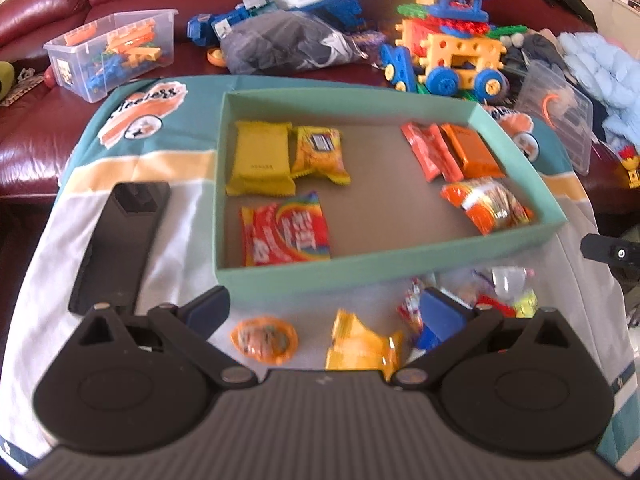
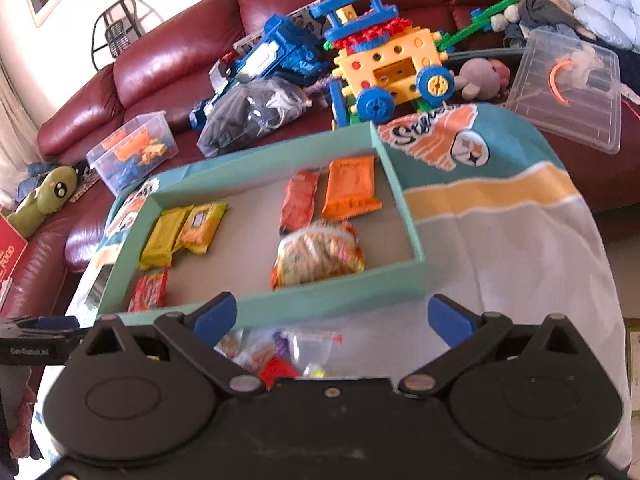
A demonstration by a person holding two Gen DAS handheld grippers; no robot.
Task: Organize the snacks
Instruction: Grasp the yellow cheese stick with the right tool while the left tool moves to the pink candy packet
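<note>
Snacks lie loose just ahead of the left gripper (image 1: pixel 326 312), whose jaws stand wide with nothing held: a yellow packet (image 1: pixel 362 346) sits between them, pointing toward the teal box (image 1: pixel 348 272). From the right wrist, the right gripper (image 2: pixel 334 320) also gapes empty, above a clear bag of sweets (image 2: pixel 298 350); cloth lettering is only partly legible.

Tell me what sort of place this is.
Probably a home living room: a dark red leather sofa strewn with a building-block toy vehicle, a clear bin of toy pieces and a green plush.
</note>
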